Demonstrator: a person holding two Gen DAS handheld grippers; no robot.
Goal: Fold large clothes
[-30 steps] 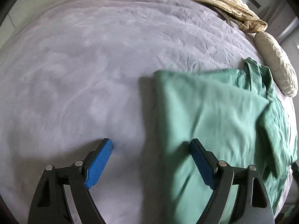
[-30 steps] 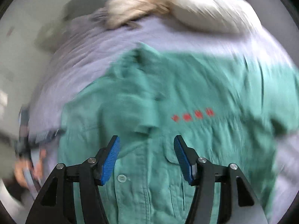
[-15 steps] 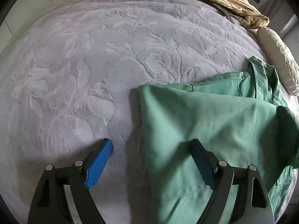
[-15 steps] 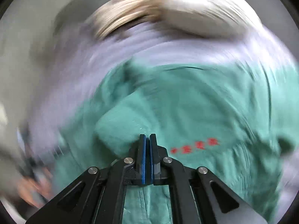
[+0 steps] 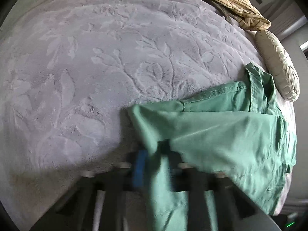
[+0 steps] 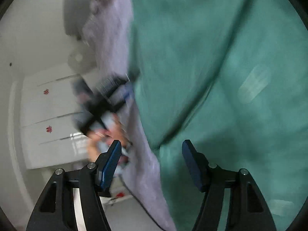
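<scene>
A green button shirt (image 5: 227, 130) lies on the lilac bedspread (image 5: 96, 67), partly folded, collar toward the pillow. My left gripper (image 5: 154, 159) is shut on the shirt's left edge, with green cloth draped over its blurred fingers and lifted off the bed. In the right wrist view the shirt (image 6: 221, 67) fills the right side, blurred. My right gripper (image 6: 152, 163) is open and empty above the shirt's edge and the bedspread (image 6: 138, 144). The left gripper (image 6: 127, 94), in a hand, shows blurred at the shirt's edge there.
A beige striped blanket (image 5: 227, 2) and a cream pillow (image 5: 279, 65) lie at the bed's far right. White drawers (image 6: 52, 119) stand beside the bed, over the bed's edge.
My left gripper has shut on the shirt's edge and lifted it. My right gripper, shut half a second ago, has opened and swung toward the bed's edge.
</scene>
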